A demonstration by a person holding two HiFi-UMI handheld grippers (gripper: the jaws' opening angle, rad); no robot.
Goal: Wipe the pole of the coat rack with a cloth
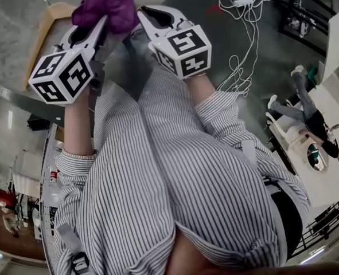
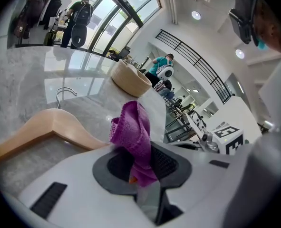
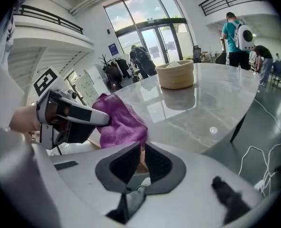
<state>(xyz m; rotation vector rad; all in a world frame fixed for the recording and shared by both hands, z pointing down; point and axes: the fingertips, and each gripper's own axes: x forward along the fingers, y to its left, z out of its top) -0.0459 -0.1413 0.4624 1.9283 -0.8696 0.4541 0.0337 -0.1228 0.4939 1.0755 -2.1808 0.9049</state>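
Cloth [image 2: 130, 132] pinched in left gripper [image 2: 141, 167]; right gripper [image 3: 140, 163], apparently closed, alongside.

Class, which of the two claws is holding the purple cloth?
The left claw, shut on the purple cloth; the right claw holds nothing.

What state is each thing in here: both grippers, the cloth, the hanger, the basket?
left gripper: shut on the purple cloth.
right gripper: jaws together, nothing between them.
purple cloth: bunched up, clamped.
wooden hanger: lying flat on the table.
basket: upright on the table.
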